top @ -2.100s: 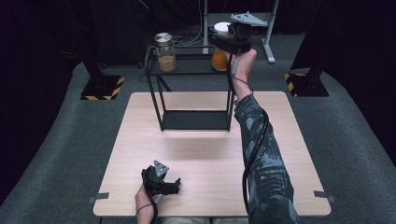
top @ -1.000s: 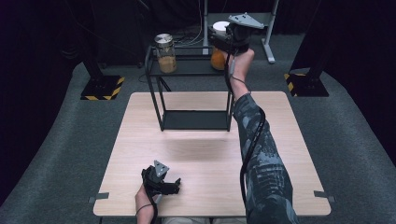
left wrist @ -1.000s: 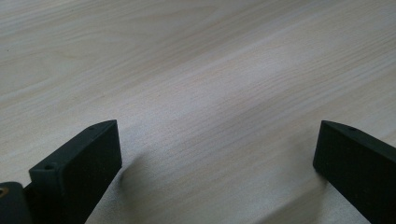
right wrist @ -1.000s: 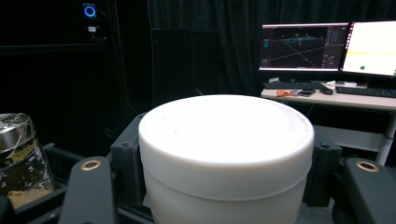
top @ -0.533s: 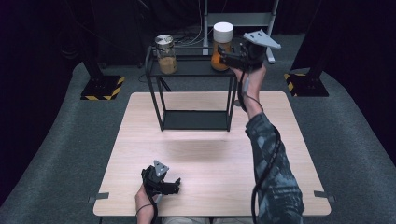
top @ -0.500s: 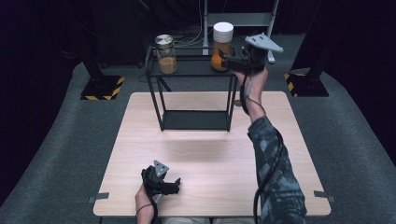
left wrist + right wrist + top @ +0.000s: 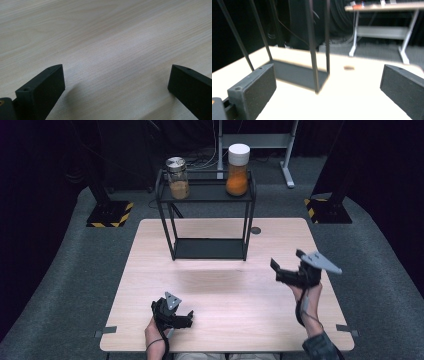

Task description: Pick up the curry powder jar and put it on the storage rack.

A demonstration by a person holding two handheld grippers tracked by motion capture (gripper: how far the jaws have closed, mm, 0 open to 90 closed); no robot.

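Orange-filled jar [image 7: 238, 170] with white lid stands on the rack's [image 7: 210, 215] top shelf, right end, placing apparently done; right gripper [image 7: 282, 272] near the desk's [image 7: 225, 290] right edge and left gripper [image 7: 175, 312] by its front edge gape wide, empty.

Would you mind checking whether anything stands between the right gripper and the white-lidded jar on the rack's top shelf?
Nothing visible does. The right gripper hangs open over the table's right side; the white-lidded jar stands at the right end of the black rack's top shelf, across bare tabletop.

Rack [image 7: 312, 50] top cut off, blurred
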